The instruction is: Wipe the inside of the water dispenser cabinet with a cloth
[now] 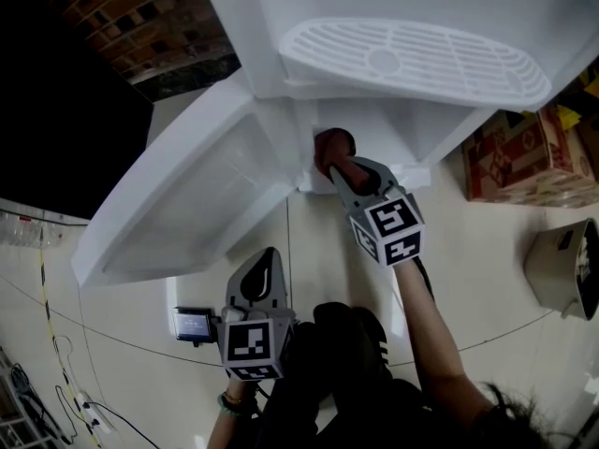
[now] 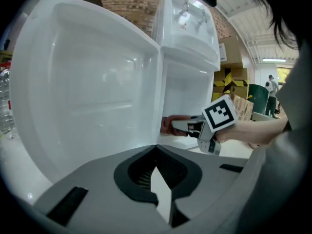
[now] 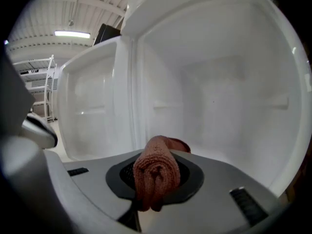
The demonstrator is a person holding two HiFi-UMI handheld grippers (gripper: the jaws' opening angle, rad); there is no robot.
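Observation:
The white water dispenser stands with its lower cabinet (image 3: 219, 96) open and its door (image 1: 187, 204) swung out to the left. My right gripper (image 1: 344, 166) is at the mouth of the cabinet, shut on a rolled reddish-brown cloth (image 3: 156, 167) that pokes out past its jaws. In the left gripper view the cloth (image 2: 168, 126) sits just inside the cabinet's bottom left edge, near the door hinge. My left gripper (image 1: 265, 258) is held back over the floor, in front of the open door (image 2: 83, 82), with its jaws shut on nothing.
The dispenser's drip tray (image 1: 412, 59) juts out above the cabinet. A cardboard box (image 1: 529, 162) and a pale bin (image 1: 566, 269) stand to the right. A small device (image 1: 194, 324) and cables lie on the floor at left. The person's legs (image 1: 346, 344) crouch below.

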